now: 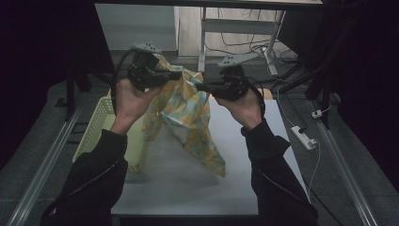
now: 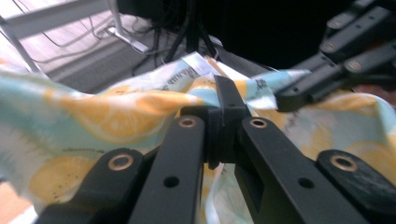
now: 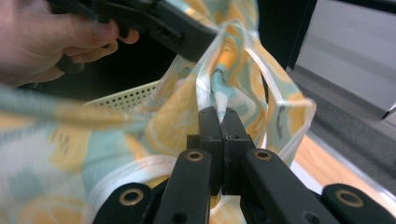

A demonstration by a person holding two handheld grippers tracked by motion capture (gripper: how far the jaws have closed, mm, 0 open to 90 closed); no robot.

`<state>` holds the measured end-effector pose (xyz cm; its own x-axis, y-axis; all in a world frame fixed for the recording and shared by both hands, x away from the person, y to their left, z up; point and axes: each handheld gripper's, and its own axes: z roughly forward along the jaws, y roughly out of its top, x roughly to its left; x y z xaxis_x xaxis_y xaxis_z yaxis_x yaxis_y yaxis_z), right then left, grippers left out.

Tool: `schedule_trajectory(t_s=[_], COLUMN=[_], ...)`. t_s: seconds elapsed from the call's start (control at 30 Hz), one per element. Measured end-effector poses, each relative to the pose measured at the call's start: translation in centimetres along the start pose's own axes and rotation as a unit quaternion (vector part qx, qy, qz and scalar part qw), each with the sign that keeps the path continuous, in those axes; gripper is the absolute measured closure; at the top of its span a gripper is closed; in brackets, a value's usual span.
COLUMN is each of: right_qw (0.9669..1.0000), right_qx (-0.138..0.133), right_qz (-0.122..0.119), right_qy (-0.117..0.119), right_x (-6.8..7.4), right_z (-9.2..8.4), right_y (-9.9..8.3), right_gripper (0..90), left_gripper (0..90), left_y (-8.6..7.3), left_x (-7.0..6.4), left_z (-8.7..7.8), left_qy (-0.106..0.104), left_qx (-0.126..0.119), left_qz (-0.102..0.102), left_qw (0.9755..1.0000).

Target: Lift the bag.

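your left gripper (image 1: pixel 175 75) is clenched on the lemon-print cloth (image 1: pixel 188 113), held up above the white table (image 1: pixel 188 188) beside the yellow basket (image 1: pixel 96 125); your right gripper (image 1: pixel 201 87) pinches its hem. spread both hands evenly, keeping the edge taut.

1. A pale yellow perforated basket (image 1: pixel 96 123) sits at the left of the frame, on the left edge of the white table (image 1: pixel 188 183).
2. A white power strip (image 1: pixel 303 137) lies on the grey floor at the right.
3. A white metal table frame (image 1: pixel 235 26) stands at upper centre, with cables beneath it.
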<state>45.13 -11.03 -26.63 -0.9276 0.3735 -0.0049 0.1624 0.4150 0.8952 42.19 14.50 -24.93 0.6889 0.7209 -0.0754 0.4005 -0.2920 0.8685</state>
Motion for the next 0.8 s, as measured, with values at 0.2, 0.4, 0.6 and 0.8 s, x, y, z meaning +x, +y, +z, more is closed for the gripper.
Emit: schedule_trajectory(t_s=[0.2, 0.4, 0.6, 0.8], right_qw=[0.9996, 0.9993, 0.9995, 0.9994], right_qx=[-0.021, -0.018, 0.007, 0.024], right_qz=[-0.008, -0.016, -0.004, 0.007], right_qy=[-0.018, -0.03, -0.031, -0.022], right_x=[0.7, 1.2, 0.6, -0.1], right_z=[-0.7, -0.1, 1.8, 3.6], right_y=[2.0, 1.9, -0.2, -2.2], right_gripper=[90.0, 90.0, 90.0, 90.0], left_gripper=[89.3, 89.3, 89.2, 89.0], left_y=[1.9, 1.4, -0.7, -2.5], left_x=[0.4, 0.5, 1.3, 1.9], left_z=[-0.8, 0.2, 2.5, 4.0], left_qy=[0.014, 0.014, 0.007, -0.008], left_qx=[-0.021, -0.021, 0.004, 0.017], left_qz=[0.004, 0.02, 0.012, 0.011], left_qw=[0.9997, 0.9995, 0.9999, 0.9998])
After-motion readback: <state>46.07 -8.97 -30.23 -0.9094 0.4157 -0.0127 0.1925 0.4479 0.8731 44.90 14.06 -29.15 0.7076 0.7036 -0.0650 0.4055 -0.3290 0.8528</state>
